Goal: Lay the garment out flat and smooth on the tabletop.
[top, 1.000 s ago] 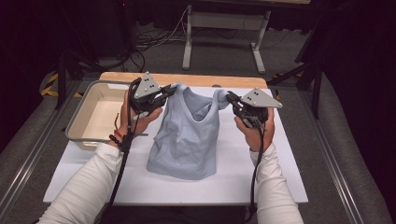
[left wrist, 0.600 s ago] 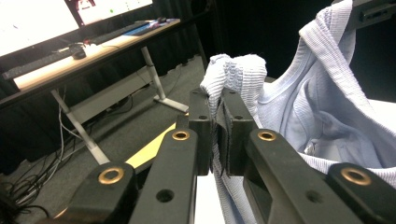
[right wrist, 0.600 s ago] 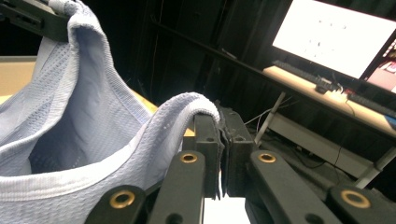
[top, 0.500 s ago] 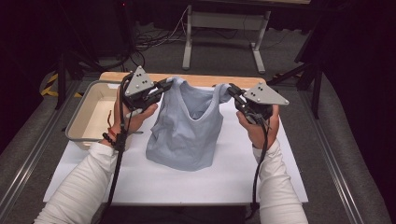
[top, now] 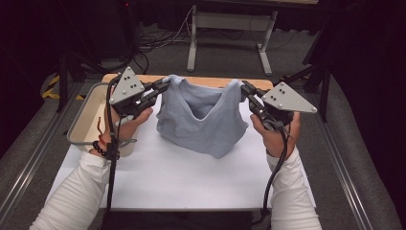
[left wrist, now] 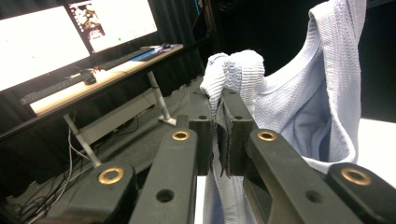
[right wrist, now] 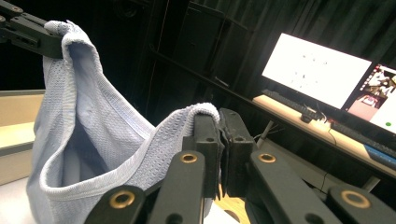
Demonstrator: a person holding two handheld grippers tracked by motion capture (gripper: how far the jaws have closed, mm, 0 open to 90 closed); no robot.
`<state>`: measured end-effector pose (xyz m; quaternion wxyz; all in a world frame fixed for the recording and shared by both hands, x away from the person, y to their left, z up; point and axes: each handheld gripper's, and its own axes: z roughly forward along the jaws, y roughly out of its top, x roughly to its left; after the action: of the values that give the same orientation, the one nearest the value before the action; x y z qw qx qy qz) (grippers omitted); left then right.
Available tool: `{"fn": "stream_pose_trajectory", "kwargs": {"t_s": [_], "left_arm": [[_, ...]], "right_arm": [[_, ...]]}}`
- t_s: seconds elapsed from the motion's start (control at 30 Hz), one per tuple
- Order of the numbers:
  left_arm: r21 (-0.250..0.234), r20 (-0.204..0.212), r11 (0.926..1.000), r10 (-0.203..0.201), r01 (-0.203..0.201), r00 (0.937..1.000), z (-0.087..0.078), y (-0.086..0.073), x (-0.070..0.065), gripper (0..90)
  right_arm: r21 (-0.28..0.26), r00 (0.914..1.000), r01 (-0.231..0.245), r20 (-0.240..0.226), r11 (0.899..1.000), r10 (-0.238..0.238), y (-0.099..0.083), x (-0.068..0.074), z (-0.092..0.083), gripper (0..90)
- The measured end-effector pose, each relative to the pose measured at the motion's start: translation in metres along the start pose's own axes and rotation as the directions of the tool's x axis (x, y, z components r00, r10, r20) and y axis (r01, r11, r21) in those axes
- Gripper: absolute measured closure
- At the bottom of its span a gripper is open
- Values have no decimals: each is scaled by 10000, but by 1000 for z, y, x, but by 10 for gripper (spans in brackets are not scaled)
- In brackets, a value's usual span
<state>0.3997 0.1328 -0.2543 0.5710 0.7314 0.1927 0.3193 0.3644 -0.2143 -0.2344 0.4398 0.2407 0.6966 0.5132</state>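
Observation:
A light blue sleeveless top (top: pixel 201 120) hangs between my two grippers above the white table sheet (top: pixel 182 177), neckline sagging in the middle and hem just off or brushing the sheet. My left gripper (top: pixel 163 87) is shut on its left shoulder strap (left wrist: pixel 233 70), cloth pinched between the black pads. At the right, my right gripper (top: pixel 243 88) is shut on the other strap (right wrist: pixel 187 121). In the right gripper view the top (right wrist: pixel 79 140) droops as a pouch toward the left gripper (right wrist: pixel 32 32) at the upper left.
A beige tray (top: pixel 81 129) stands at the table's left, beside my left hand. Metal table legs (top: pixel 194 38) rise on the carpet beyond the far edge. Bright monitors (right wrist: pixel 317 70) on a desk (left wrist: pixel 93 84) lie farther off. Rails run along both table sides.
Both hands have risen and moved apart, lifting the top off the sheet; it went from lying draped to hanging stretched between the grippers.

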Motion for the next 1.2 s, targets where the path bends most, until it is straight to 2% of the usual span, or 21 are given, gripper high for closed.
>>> {"fn": "stream_pose_trajectory", "kwargs": {"t_s": [0.27,0.47,0.6,0.73,0.8,0.87,0.93,0.97,1.0,1.17,1.2], "left_arm": [[-126,27,9998,125,-124,9999,-17,8,-11,848],[-319,371,9992,-209,221,9991,-34,9,-20,848],[-139,487,9996,-242,249,9985,-34,4,-24,848],[118,521,9990,-429,423,9977,-26,-5,-22,848],[338,284,9988,-378,368,9989,-19,-12,-20,847],[491,152,9974,-528,520,9985,-9,-20,-14,847],[750,-57,9952,-620,623,9981,1,-28,-8,847],[750,-57,9952,-620,623,9981,1,-28,-8,847],[834,-282,9947,-587,609,9979,8,-32,-4,847],[1091,-578,9903,-802,861,9951,30,-42,5,846],[1136,-671,9902,-742,815,9950,34,-44,5,846]], "right_arm": [[-181,9998,-41,-194,9998,37,6,5,-13,876],[-431,9983,-210,-547,9988,186,14,10,-32,877],[-327,9960,-407,-809,9986,380,14,12,-38,877],[15,9943,-433,-969,9991,433,7,14,-28,876],[229,9940,-449,-983,9987,470,1,13,-20,876],[468,9935,-509,-993,9976,554,-8,12,-7,876],[596,9924,-631,-1023,9962,690,-16,8,4,876],[722,9926,-655,-976,9952,724,-21,5,12,876],[786,9922,-716,-965,9943,791,-24,2,18,876],[1119,9922,-855,-806,9900,948,-37,-10,45,875],[1219,9927,-829,-775,9891,927,-40,-11,51,875]]}}
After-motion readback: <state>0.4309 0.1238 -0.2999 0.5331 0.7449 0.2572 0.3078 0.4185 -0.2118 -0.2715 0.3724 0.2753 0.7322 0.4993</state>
